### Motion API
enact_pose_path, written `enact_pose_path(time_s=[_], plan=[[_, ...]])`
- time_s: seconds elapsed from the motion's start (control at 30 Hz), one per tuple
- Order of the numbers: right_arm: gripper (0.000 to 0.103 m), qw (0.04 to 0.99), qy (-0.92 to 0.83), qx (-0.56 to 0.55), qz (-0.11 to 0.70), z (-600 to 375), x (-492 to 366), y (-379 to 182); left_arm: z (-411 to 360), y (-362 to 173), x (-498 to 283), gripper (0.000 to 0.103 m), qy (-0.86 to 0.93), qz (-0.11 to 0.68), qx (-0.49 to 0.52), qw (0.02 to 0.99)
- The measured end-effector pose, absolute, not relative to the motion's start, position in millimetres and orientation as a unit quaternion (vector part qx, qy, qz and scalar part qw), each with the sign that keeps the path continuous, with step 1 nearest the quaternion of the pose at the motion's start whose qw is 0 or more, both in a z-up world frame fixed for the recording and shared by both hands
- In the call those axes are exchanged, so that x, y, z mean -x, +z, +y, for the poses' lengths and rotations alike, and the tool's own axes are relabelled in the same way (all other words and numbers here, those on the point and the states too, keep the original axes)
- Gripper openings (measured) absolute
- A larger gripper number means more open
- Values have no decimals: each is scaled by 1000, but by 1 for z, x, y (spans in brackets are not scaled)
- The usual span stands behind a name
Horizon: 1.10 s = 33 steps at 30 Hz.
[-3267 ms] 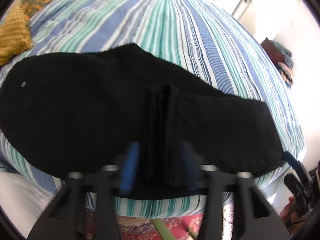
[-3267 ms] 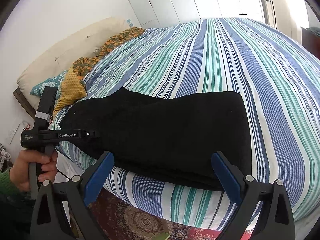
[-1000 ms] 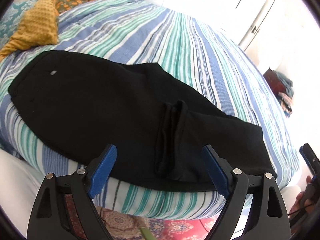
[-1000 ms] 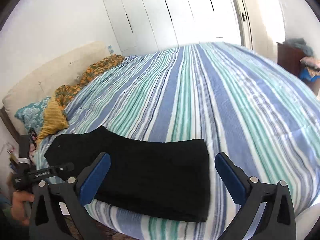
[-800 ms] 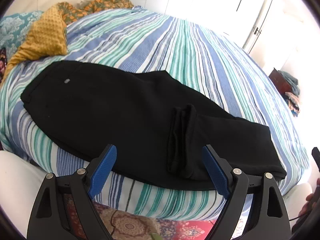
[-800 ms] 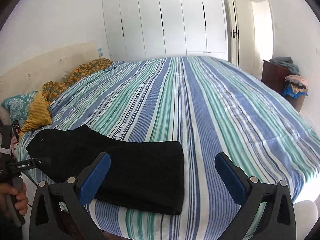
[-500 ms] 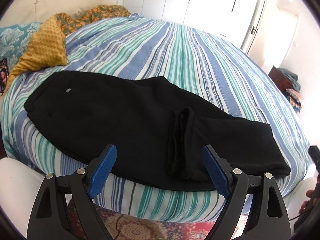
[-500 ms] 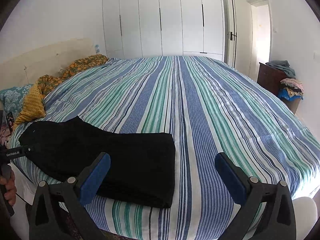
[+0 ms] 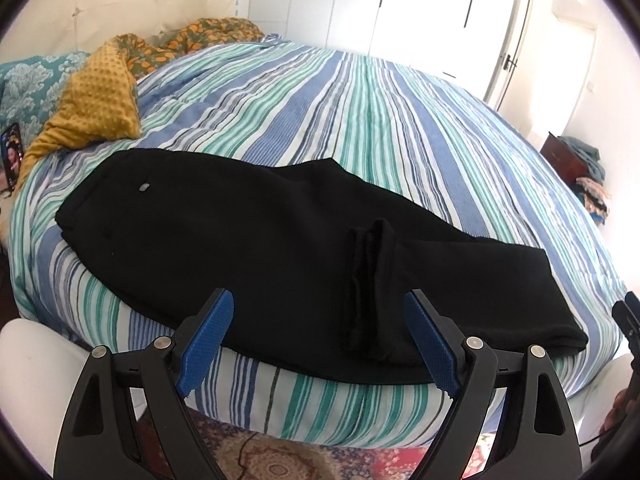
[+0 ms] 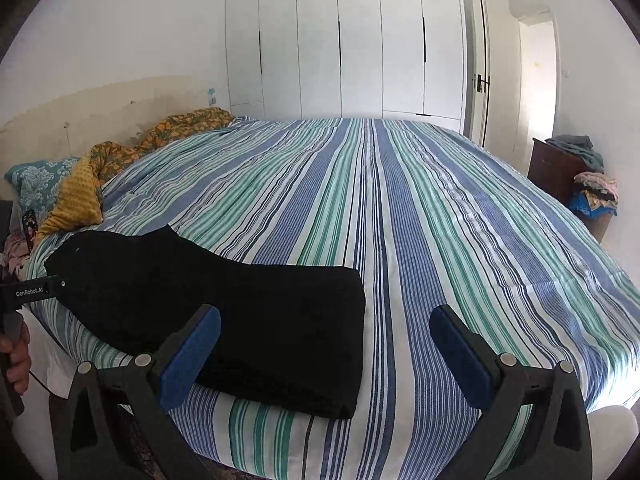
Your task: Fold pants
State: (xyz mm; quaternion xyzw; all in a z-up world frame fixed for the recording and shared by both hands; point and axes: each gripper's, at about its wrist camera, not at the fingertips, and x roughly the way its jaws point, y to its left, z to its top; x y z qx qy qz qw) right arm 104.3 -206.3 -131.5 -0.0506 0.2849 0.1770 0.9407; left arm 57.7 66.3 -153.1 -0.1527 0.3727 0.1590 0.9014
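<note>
The black pants (image 9: 248, 240) lie folded along the near edge of the striped bed (image 9: 360, 92), waistband at the left, with a raised crease (image 9: 372, 280) near the middle. They also show in the right wrist view (image 10: 240, 312). My left gripper (image 9: 318, 340) is open and empty, held back off the bed edge in front of the crease. My right gripper (image 10: 326, 354) is open and empty, held back before the pants' folded right end. The left gripper's handle (image 10: 28, 292) shows at the left edge of the right wrist view.
A mustard blanket (image 9: 96, 100) and patterned pillow (image 9: 24, 88) lie at the bed's head on the left. White wardrobes (image 10: 340, 40) stand behind. A dark cabinet with piled clothes (image 10: 576, 176) stands at the right. A patterned rug (image 9: 280, 460) covers the floor below.
My left gripper let go of the crease 3.3 s ago and opened. Both grippers have drawn back and risen away from the pants, so the pants look smaller.
</note>
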Motion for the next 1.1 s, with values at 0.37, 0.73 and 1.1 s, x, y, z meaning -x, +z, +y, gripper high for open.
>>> enact_pose_path(time_s=[0.37, 0.73, 1.1], plan=[[103, 933, 174, 63, 308, -201, -107, -141, 69, -157, -58, 88, 164, 375, 161, 898], [103, 928, 180, 67, 318, -197, -108, -145, 71, -160, -59, 88, 169, 378, 161, 896], [103, 927, 181, 71, 322, -195, -108, -147, 74, -161, -59, 88, 170, 382, 166, 893]])
